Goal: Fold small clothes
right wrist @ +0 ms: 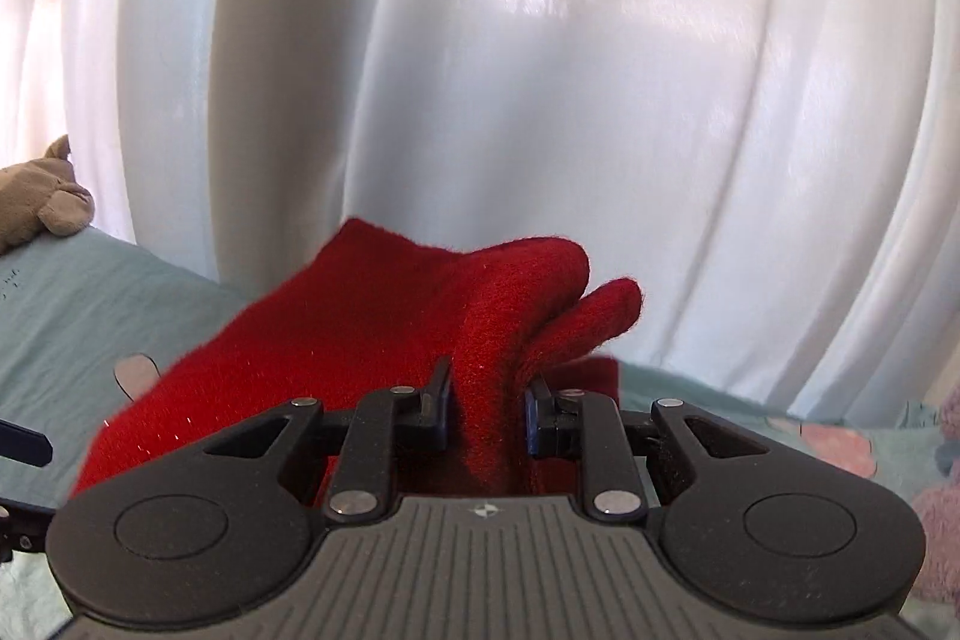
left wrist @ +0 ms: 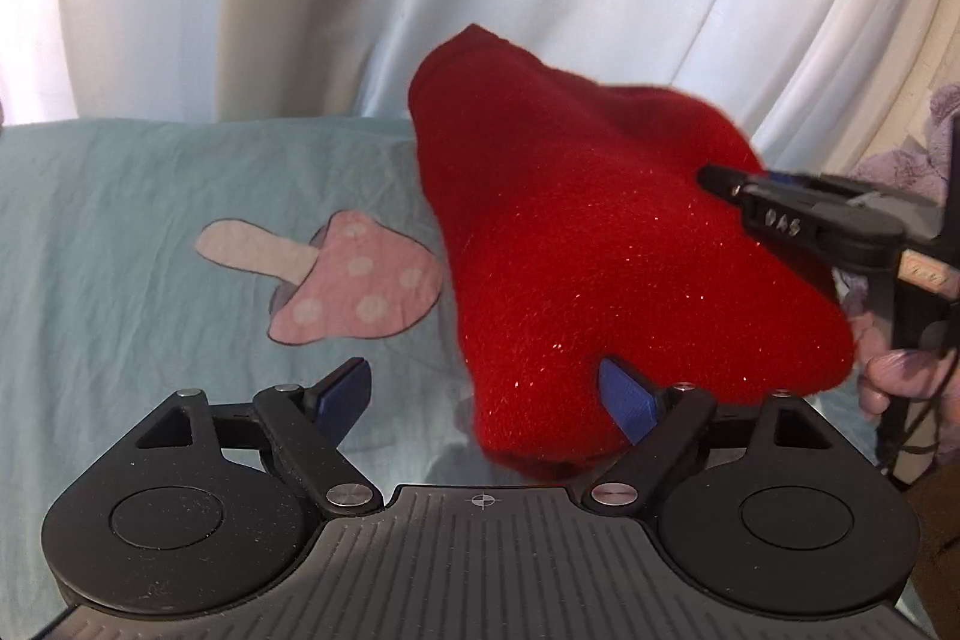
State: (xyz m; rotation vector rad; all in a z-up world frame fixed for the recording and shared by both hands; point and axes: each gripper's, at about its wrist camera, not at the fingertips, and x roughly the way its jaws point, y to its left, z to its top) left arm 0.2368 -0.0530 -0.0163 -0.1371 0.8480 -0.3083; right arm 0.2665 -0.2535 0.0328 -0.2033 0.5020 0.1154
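A small red fleecy garment [left wrist: 576,244] hangs lifted above the pale blue sheet [left wrist: 120,232]. In the right wrist view a bunched fold of the red garment [right wrist: 486,340] is pinched between the blue pads of my right gripper [right wrist: 486,409], which is shut on it. That same right gripper [left wrist: 729,184] enters the left wrist view from the right, biting the garment's upper edge. My left gripper [left wrist: 486,388] stands wide open below the garment. Its right finger [left wrist: 621,394] touches the cloth's lower edge, and its left finger [left wrist: 348,388] is free over the sheet.
A pink mushroom print [left wrist: 336,274] lies on the sheet left of the garment. White curtains [right wrist: 540,70] hang close behind. A grey plush toy [right wrist: 42,196] sits at far left, purple plush [right wrist: 942,508] at right. A person's hand [left wrist: 882,376] holds the right gripper's handle.
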